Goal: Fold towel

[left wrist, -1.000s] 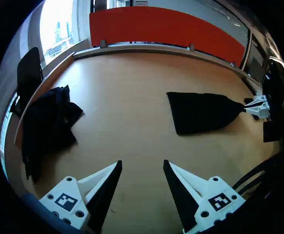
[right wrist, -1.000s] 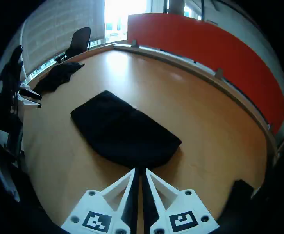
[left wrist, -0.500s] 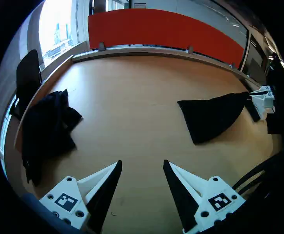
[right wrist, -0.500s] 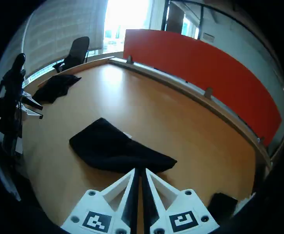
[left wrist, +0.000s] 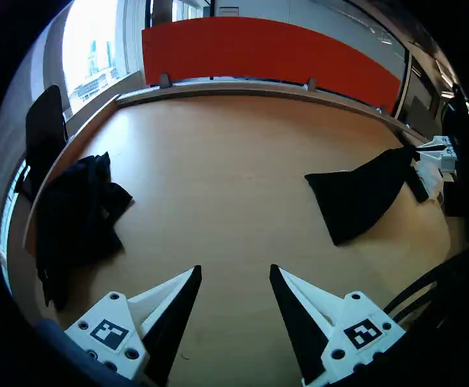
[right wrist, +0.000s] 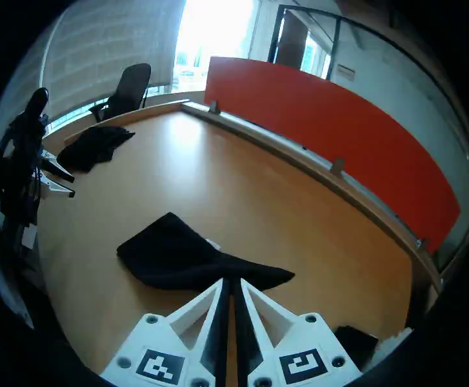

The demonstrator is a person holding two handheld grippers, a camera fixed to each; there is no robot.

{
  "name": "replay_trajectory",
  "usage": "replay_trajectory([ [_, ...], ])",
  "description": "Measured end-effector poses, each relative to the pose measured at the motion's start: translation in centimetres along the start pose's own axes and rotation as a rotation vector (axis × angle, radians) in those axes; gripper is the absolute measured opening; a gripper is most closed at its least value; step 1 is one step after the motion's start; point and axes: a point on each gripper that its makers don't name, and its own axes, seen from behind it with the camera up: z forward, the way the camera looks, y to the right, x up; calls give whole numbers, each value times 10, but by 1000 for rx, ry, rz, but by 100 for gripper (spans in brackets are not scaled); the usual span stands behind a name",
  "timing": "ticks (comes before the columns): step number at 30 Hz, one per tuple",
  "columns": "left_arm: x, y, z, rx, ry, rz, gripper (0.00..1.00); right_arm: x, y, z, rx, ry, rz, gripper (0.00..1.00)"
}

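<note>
While the right gripper [right wrist: 233, 282] has its two fingers drawn almost together, with only a thin slit between them, it pinches a gathered end of the black towel [right wrist: 169, 258]. From that pinch the cloth narrows to a point and then widens away from the fingers. Its broad end lies on the wooden table [right wrist: 247, 193]. In the left gripper view the same towel slopes from a raised corner at the right gripper down to the tabletop. It sits toward the table's right end, well apart from the far edge.

The left gripper [left wrist: 234, 268] has its fingers spread wide, with bare wood between them and nothing in its hold. It is over the near side of the table, well apart from the towel.

A crumpled heap of dark cloth [left wrist: 73, 206] lies at the table's left edge, partly hanging over it. An orange-red divider panel [left wrist: 266, 51] stands along the far edge on small brackets. A black office chair [left wrist: 44, 129] stands beyond the left edge, near the bright windows [left wrist: 95, 51].
</note>
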Motion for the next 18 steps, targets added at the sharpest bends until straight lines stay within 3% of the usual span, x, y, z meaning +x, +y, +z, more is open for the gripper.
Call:
replay_trajectory([
  [9,1,0,-1,-1,4,-5,77,4,-9,5,27,-2,-24,4],
  [18,5,-3,-5,1,13,-12,78,12,-32,17,84,-3,-74,4],
])
